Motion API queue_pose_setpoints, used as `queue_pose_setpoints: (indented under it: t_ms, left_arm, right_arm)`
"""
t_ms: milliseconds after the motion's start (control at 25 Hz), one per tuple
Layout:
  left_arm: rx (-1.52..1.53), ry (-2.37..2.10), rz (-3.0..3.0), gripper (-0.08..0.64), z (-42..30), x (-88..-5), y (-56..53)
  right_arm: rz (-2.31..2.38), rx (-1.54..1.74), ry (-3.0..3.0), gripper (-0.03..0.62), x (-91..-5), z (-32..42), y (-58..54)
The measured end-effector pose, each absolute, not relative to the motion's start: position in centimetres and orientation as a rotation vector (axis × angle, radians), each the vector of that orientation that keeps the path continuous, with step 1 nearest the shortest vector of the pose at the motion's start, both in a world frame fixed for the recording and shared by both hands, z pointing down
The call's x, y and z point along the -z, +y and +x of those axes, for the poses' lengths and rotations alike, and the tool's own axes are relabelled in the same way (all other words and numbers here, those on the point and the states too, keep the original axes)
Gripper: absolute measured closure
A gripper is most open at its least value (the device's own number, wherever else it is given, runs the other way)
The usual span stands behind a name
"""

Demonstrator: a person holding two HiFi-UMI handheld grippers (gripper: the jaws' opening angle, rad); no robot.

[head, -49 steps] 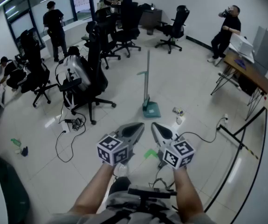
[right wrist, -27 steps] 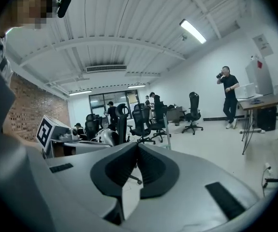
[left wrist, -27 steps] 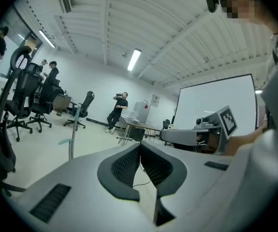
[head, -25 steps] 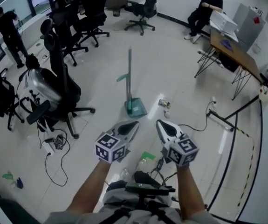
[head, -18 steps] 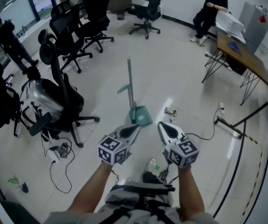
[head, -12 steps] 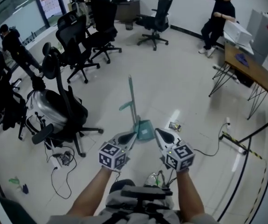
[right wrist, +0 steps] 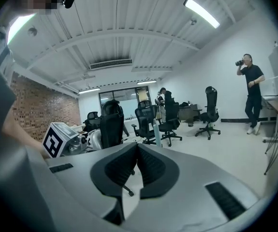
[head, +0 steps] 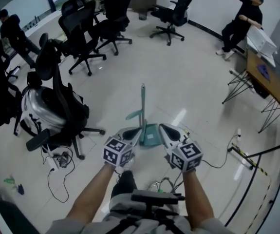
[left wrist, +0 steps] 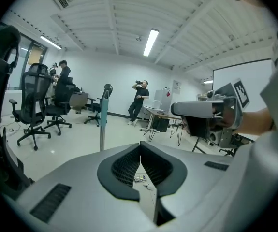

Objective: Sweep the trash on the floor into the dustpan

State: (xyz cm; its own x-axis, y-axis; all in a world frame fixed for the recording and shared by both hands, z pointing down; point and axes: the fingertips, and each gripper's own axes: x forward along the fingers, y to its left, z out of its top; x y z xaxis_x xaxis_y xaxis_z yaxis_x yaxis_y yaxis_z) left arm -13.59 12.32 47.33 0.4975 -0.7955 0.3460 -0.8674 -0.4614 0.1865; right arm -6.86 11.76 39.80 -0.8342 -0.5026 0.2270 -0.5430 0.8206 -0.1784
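The dustpan [head: 152, 135] now sits on the floor [head: 193, 82] just ahead of the two claw tips. Its tall handle [head: 143, 104] rises upright in the gap between them. A second ago it stood well ahead of both claws, so the person has walked up to it and it has come within easy reach.

The trash is harder to place. A few small scraps [left wrist: 139, 179] show on the floor past the left claw's tip in the left gripper view and are probably the litter. From the head view they seem hidden behind the right claw [head: 163, 129], a little to the dustpan's right.

The left claw [head: 136, 133] has its jaws pressed together with nothing between them. The right claw is the same, closed and empty. Both point forward and slightly down at the dustpan.

Nothing has been swept yet. I judge the approach is about done. The next step calls for a claw to open and take the handle, which stands nearer the left one.

Office chairs [head: 62, 96] stand well off to the left of the left claw, and a cable [head: 217, 162] trails to the right of the right one.
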Motion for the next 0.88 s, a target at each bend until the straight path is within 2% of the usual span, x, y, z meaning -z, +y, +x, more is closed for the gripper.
queue_pose_setpoints:
  t_ms: [200,360,440,640,760,880]
  left_arm:
    - [-0.332,-1.309,2.432,0.56,-17.4,-50.3,6.2]
    - [-0.488,-1.228,2.431,0.553,-20.3,-53.8,2.0]
    - [-0.531,-1.191,2.421,0.453,-20.9,-55.9,0.7]
    - [-0.619,-1.099,2.395,0.359,-19.7,-60.8,-1.8]
    - [-0.686,-1.082,2.366,0.308,-19.1,-63.4,-3.2]
    - [-0.794,-1.037,2.358,0.308,-19.1,-65.7,-4.1]
  right_arm:
    - [0.87,-0.408,-2.726,0.592,-42.4,-10.3,7.0]
    - [0.975,-0.469,-2.601,0.592,-44.0,-12.3,3.1]
    - [1.012,-0.49,-2.565,0.592,-44.7,-13.0,1.8]
    - [1.048,-0.529,-2.513,0.592,-46.0,-13.2,-0.9]
    - [1.016,-0.565,-2.481,0.456,-47.3,-13.2,-1.9]
    - [0.988,-0.605,-2.477,0.434,-48.2,-13.6,-2.9]
